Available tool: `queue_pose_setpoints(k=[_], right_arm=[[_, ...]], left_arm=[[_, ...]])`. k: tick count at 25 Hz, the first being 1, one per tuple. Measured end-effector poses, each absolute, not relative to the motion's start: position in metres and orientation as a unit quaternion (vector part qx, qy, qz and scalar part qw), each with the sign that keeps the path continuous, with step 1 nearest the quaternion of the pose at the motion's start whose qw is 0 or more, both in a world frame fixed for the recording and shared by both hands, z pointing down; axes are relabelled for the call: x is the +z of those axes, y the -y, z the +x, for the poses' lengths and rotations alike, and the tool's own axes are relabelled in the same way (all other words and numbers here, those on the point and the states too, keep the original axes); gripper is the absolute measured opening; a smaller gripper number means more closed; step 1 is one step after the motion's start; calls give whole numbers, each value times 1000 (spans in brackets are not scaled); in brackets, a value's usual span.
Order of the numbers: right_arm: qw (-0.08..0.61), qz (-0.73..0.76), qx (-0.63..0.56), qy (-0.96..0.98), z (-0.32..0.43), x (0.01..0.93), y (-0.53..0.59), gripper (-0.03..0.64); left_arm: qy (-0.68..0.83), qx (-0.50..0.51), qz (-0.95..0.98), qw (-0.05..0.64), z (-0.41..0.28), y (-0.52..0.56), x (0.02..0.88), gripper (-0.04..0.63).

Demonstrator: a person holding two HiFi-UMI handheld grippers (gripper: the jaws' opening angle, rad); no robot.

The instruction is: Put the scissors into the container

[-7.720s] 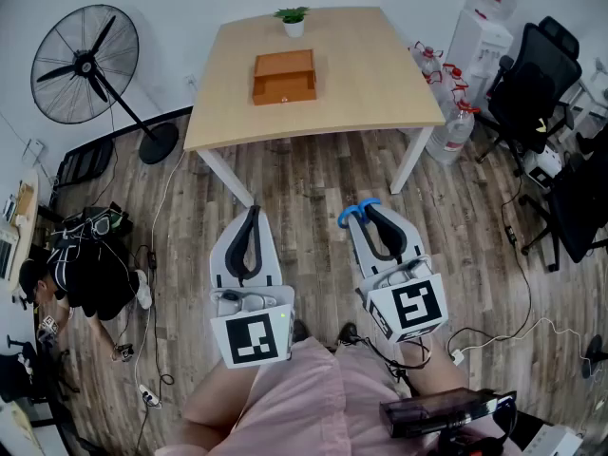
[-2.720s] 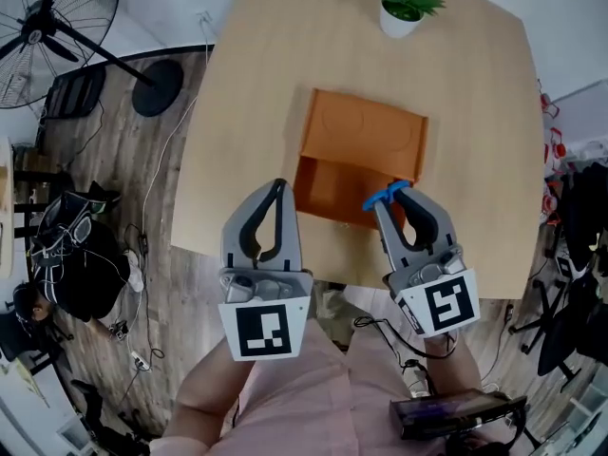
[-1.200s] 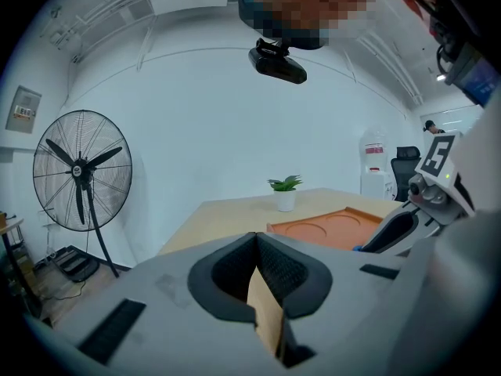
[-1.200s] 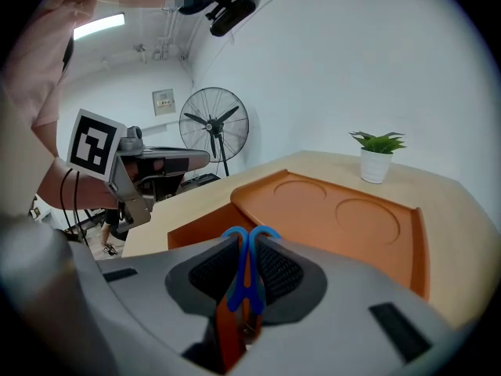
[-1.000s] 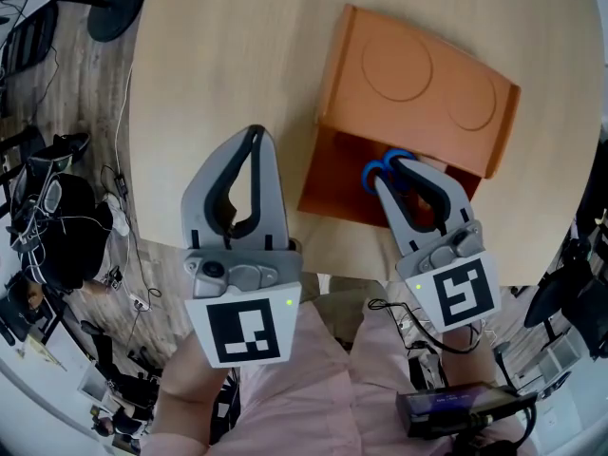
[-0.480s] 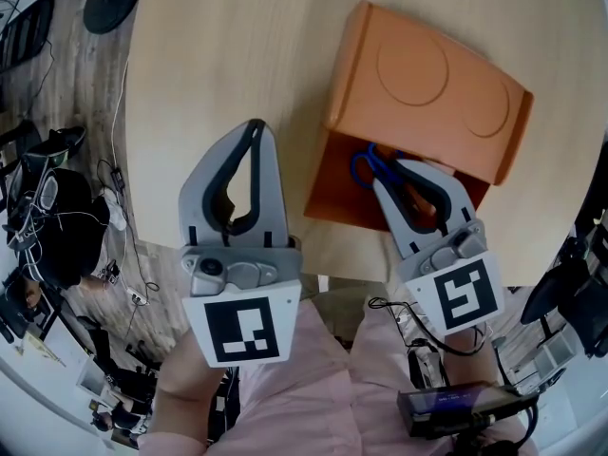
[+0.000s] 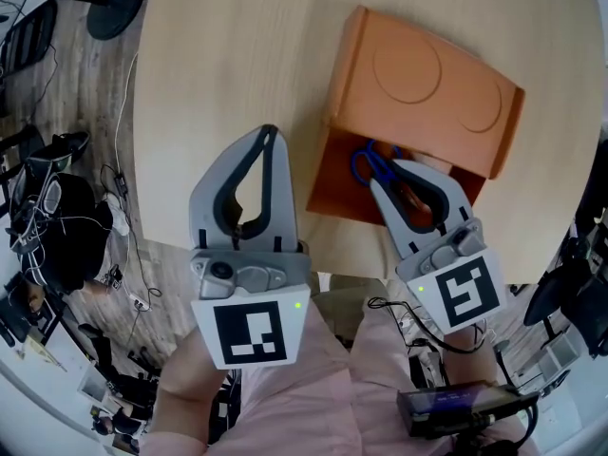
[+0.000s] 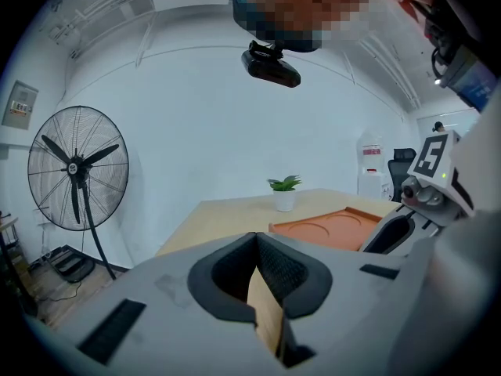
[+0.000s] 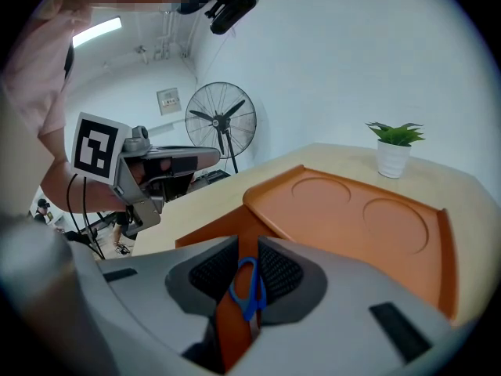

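An orange container [image 7: 418,69] stands on the wooden table [image 7: 228,55]; its flat top has two round recesses and its near side is open. The blue-handled scissors [image 7: 369,164] lie inside that open part, blades pointing back under my right gripper [image 7: 407,177]. That gripper hangs just over the opening with its jaws a little apart; in the right gripper view the scissors [image 9: 249,288] show through the gap, below the pads, with the container [image 9: 352,218] beyond. My left gripper [image 7: 269,133] hovers over the table left of the container, shut and empty; its tips [image 8: 256,237] meet.
The table's near edge runs just under both grippers. A small potted plant [image 9: 394,147] stands at the far end of the table. A standing fan [image 8: 77,171] is on the floor to the left, with cables and a dark bag [image 7: 57,226] nearby.
My right gripper carried the scissors from the floor side to the container's open part, then its jaws parted and the scissors dropped inside. The left gripper shifted slightly right.
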State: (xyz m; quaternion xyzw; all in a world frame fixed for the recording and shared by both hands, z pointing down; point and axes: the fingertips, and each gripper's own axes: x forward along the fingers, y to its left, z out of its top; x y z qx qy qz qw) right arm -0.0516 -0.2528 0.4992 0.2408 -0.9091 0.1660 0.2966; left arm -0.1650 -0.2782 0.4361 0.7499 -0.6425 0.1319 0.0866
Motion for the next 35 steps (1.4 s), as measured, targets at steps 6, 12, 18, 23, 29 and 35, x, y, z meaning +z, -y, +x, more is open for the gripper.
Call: queue_pose_setpoints(k=[6,12,18,23,29,35], right_arm=[[267,258,155,916,-48,480,253,78],[224,290,127,922,-38,441,252,75],[151,337,86,925,-33,378,249,55],[86,395,47,913,-16,307,247,2],[53,451,-6,891,9,248,237,2],[40,486,-42,872,32,212,229,2]], left_arm=[[641,120,755,67,-157,272,417,5],[632,107,766,47,-133,258,387,5],[627,80,775,10,-117,245,332,5],[620,42,783,-20,-109,238,275,5],[623,14,782,-35,-103,222,224,5],[621,-10,782,-51,-94,213,193,5]])
